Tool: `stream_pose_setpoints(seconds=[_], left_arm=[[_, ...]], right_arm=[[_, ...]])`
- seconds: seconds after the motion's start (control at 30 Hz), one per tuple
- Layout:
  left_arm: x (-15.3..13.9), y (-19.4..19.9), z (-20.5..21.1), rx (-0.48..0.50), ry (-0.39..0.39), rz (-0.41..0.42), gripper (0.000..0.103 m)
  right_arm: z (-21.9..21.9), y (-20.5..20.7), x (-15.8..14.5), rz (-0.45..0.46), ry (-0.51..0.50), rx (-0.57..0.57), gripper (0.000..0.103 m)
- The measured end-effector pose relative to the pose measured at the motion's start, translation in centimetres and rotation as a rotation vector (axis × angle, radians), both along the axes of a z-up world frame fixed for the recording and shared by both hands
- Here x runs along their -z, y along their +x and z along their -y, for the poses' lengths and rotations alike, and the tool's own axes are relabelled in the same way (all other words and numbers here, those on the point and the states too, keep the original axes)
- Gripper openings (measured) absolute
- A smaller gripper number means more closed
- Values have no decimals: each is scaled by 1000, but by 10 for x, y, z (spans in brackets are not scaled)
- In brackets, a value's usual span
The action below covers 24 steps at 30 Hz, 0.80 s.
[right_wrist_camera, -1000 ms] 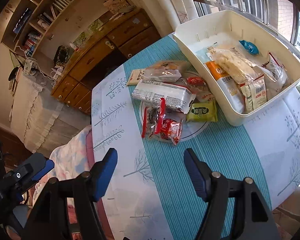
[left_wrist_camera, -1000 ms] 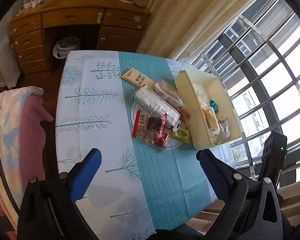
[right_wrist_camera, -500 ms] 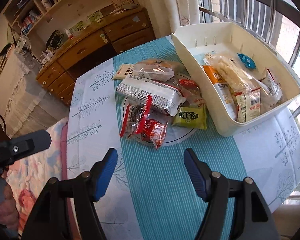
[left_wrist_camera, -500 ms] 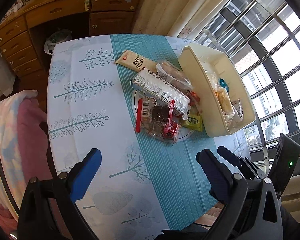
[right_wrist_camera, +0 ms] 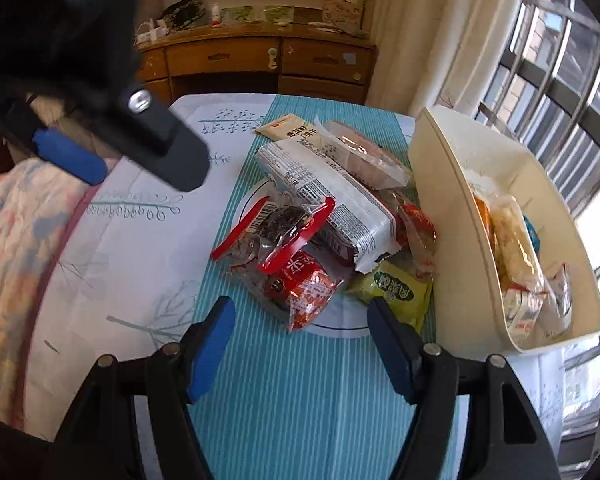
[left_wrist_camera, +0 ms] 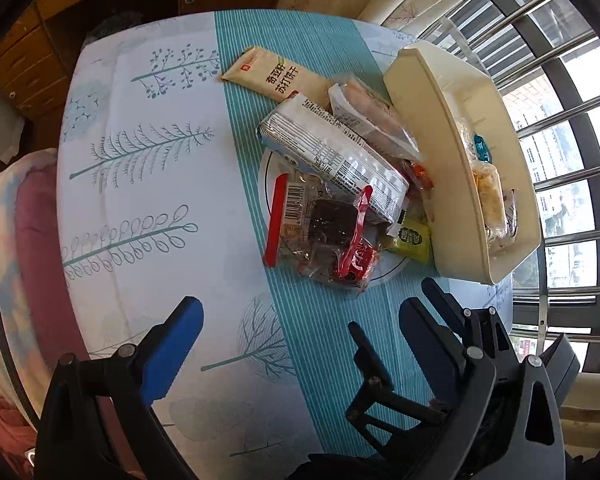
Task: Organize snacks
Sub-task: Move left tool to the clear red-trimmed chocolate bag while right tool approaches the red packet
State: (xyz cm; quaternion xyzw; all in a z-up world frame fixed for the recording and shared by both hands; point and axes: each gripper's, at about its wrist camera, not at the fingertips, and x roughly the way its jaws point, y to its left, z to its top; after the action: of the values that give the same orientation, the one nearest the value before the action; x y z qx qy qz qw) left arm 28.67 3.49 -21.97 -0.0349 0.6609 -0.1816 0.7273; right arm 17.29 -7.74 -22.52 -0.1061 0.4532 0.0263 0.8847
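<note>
A cream plastic bin (right_wrist_camera: 452,216) on the worktop (left_wrist_camera: 140,184) already holds several snack packets. A pile of loose snack packets (right_wrist_camera: 324,220) lies just left of it, unsorted. Left tongs (left_wrist_camera: 300,328) and right tongs (right_wrist_camera: 300,320) hover apart, empty.

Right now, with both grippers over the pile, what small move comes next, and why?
Probably lower the right gripper onto the red snack packet: its jaws stand open and empty, the packet lies nearest, directly ahead, loose atop the pile, and the cream bin sits just beside it.
</note>
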Motion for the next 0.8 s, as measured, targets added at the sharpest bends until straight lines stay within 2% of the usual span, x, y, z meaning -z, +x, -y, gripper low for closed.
stream_pose_setpoints(seconds=[0.23,0.5,0.7,0.8], left_arm=[[29,22,20,-2,27,-55,98],[64,45,48,2,39,-113,97],[87,57,64,12,61,-162,94],[96,61,67,1,60,-180,86]], right_arm=[[0,9,23,-20,-2,-74,69],[5,22,38,0,-25,-126,69],[7,29,44,17,-18,-178,69],[10,37,42,25,4,-195,68]])
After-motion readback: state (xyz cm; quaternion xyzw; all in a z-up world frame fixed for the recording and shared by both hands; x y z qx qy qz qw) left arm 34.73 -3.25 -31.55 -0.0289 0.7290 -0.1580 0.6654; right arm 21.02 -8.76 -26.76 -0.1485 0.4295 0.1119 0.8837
